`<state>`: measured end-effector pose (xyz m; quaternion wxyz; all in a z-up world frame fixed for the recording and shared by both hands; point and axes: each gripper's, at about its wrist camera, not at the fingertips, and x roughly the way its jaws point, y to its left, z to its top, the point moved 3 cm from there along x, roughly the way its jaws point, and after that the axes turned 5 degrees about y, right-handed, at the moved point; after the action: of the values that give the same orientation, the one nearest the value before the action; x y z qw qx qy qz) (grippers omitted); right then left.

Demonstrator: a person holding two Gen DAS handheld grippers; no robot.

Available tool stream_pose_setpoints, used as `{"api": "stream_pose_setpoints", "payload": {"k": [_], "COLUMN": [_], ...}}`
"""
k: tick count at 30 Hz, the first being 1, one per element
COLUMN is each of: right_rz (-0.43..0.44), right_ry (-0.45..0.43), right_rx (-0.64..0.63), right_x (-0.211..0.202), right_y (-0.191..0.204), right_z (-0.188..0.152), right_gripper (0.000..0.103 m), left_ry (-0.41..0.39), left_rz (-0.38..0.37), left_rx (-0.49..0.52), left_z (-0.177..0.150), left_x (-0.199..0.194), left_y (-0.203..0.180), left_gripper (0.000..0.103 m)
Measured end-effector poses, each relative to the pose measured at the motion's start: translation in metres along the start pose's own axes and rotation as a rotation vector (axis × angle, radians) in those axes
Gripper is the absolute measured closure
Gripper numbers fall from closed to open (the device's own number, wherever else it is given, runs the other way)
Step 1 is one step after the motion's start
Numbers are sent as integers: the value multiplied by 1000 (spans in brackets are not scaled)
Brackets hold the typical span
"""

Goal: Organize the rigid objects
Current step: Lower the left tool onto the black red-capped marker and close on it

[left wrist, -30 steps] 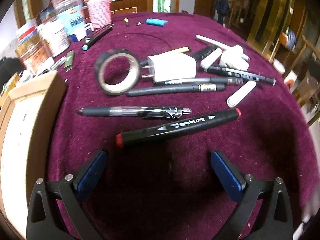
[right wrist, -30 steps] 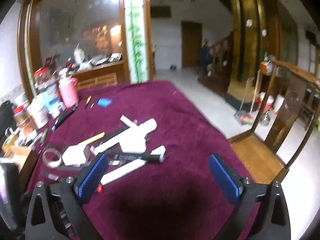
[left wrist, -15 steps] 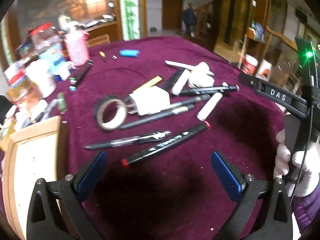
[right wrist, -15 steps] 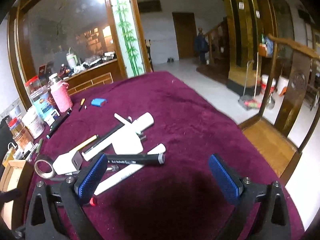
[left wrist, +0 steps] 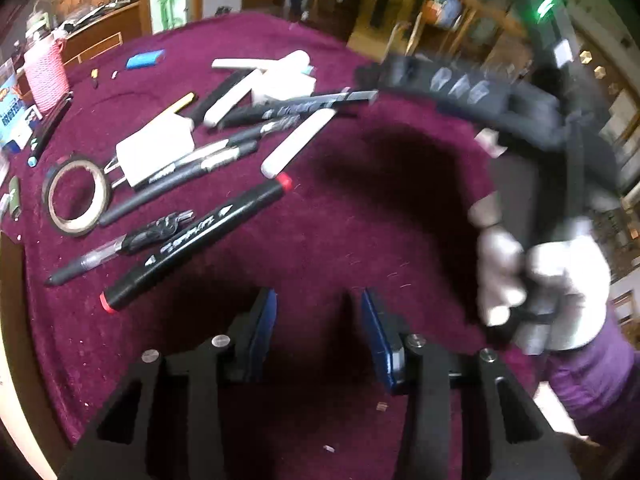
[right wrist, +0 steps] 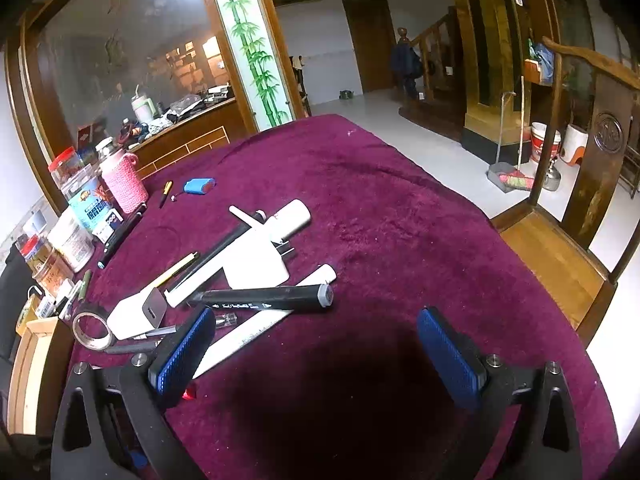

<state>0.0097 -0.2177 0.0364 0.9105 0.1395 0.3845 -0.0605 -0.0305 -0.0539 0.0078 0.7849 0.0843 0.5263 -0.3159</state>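
A pile of pens, markers, white chargers and a tape roll lies on the maroon tablecloth (left wrist: 340,216). A black marker with red ends (left wrist: 196,236) lies nearest, left of and beyond my left gripper (left wrist: 316,300). The left gripper's blue pads stand a narrow gap apart with nothing between them, above bare cloth. A clear-barrel pen (left wrist: 120,246), the tape roll (left wrist: 76,198) and a white charger (left wrist: 156,152) lie further left. My right gripper (right wrist: 312,336) is open and empty above the cloth. A black marker with a grey cap (right wrist: 264,298) lies just beyond its left finger. The right gripper also shows blurred in the left wrist view, held by a gloved hand (left wrist: 540,280).
A wooden box (right wrist: 32,364) stands at the table's left edge. Jars, a pink-sleeved bottle (right wrist: 122,182) and cartons crowd the far left. A blue object (right wrist: 200,186) lies at the back. A wooden chair (right wrist: 576,248) stands off the right edge.
My left gripper's jaws have closed from wide open to a narrow gap, and the gripper has swung right. The right gripper has moved in closer to the pile.
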Motion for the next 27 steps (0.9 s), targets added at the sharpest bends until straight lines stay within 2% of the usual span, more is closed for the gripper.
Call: {"api": "stream_pose_setpoints", "payload": {"k": [1,4,5,9,12,15,16,21,27], "right_rz": [1,-2,-6,-6,0,8,9,8,5], "right_ry": [2,15,16,20,32,52,56,57,64], "right_rx": [3,3,2,6,9,9,11,16,18], "right_x": [0,3,3,4,6,10,10,10,12], "right_y": [0,1,1,0,-1,-1,-1,-2,-4], "right_z": [0,0,0,0,0,-1,-2,-2,-1], "right_gripper": [1,1,1,1,1,1,1,1,1], "left_ry": [-25,-106,-102,38,18,41,48,44,2], "left_rz": [13,197,206,152,79,-53,-58,24,119], "left_rx": [-1,21,25,-53,-57,-46,-37,-29,-86], "left_z": [2,17,20,20,6,-7,-9,1,22], "left_x": [-7,-24,-22,8,8,3,4,14,27], "left_y": [2,22,32,66,52,30,24,13,20], "left_gripper": [58,30,28,29,29,29,29,30,30]}}
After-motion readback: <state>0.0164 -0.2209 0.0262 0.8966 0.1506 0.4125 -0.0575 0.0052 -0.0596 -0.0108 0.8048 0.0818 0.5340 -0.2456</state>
